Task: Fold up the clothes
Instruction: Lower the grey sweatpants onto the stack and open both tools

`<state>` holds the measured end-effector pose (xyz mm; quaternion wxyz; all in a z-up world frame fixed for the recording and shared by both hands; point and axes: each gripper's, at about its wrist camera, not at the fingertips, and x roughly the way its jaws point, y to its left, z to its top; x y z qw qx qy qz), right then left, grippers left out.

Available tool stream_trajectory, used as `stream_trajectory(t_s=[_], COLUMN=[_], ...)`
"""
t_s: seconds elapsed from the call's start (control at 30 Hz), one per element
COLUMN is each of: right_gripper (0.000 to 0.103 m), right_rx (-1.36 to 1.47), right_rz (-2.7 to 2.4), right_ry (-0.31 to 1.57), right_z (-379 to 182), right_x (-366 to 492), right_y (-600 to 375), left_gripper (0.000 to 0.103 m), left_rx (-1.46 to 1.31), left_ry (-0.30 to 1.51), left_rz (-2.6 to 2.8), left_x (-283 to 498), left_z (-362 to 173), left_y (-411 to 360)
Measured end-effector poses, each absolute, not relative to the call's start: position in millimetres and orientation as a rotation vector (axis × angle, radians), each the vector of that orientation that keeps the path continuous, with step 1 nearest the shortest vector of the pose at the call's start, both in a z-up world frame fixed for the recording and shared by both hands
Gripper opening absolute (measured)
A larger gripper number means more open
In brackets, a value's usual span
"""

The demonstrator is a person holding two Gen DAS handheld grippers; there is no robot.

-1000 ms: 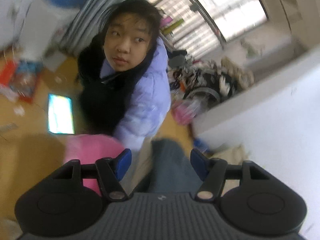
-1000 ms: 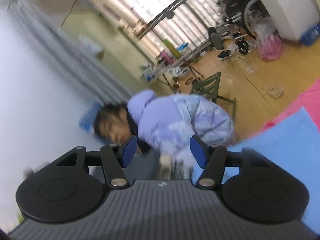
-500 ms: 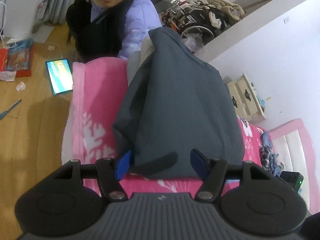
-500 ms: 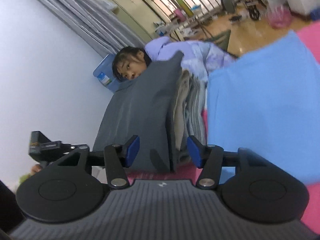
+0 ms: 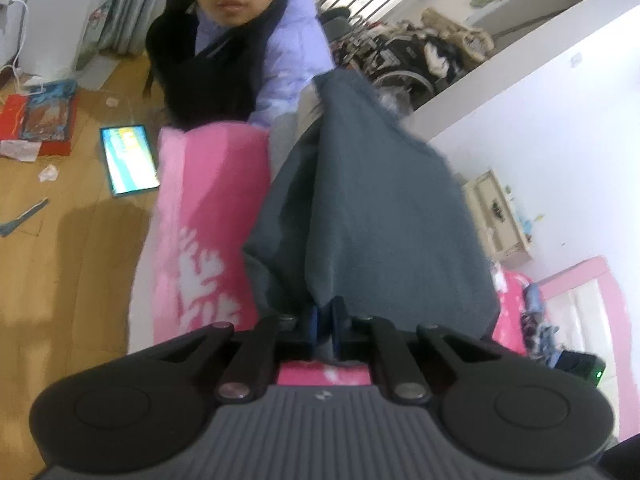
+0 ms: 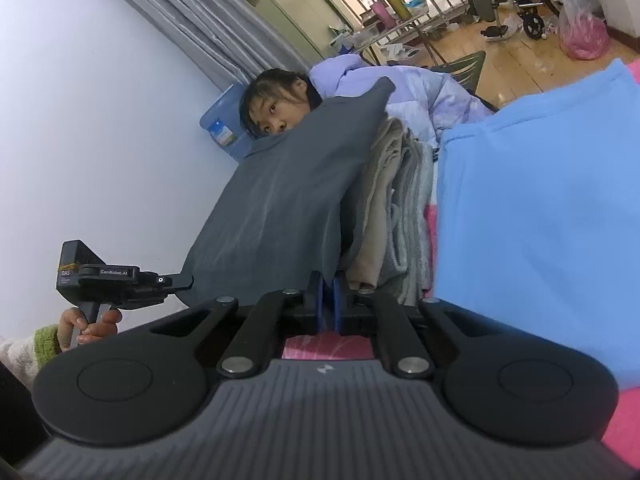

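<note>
Grasp step: we close left gripper (image 5: 325, 322) and right gripper (image 6: 327, 300) on near hem of dark grey garment (image 5: 380, 216), lying on pink bedspread (image 5: 200, 200). Next we lift both corners evenly, fold away.

One dark grey garment (image 5: 372, 208); one blue cloth (image 6: 532, 200); one tablet (image 5: 129, 159)
</note>
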<state>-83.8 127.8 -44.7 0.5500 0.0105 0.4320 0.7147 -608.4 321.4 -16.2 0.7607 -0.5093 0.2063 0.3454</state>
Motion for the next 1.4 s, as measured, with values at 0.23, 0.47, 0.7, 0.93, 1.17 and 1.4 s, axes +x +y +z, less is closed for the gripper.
stream_trajectory(t_s=[0.23, 0.47, 0.7, 0.93, 1.17, 1.4], right_gripper=[0.007, 0.007, 0.007, 0.007, 0.002, 0.004], right_rx=[-0.046, -0.067, -0.164, -0.358, -0.417, -0.426], right_rz=[1.583, 1.530, 1.650, 1.684, 1.620, 1.608], right_ry=[1.026, 0.806, 0.514, 0.484, 0.594, 0.628], right_z=[-55.2, -15.1, 32.3, 15.5, -5.9, -6.7], right_x=[-79.5, -76.1, -127.8, -174.1, -169.1, -172.3], right_y=[129.4, 112.1, 151.4, 191.0, 210.4, 208.8], left_gripper=[0.039, 0.041, 0.043, 0.038, 0.037, 0.037], left_rx=[-1.071, -0.878, -0.715, -0.684, -0.728, -0.722], left_ry=[0.524, 0.465, 0.482, 0.573, 0.551, 0.550], left_rz=[0.841, 0.873, 0.674, 0.731, 0.760, 0.764], left_x=[-620.4, -615.4, -527.2, -501.3, -507.3, -509.2], left_z=[-11.7, 42.8, 51.0, 14.8, 8.8, 7.1], left_y=[318.8, 317.7, 319.4, 329.2, 338.9, 334.9])
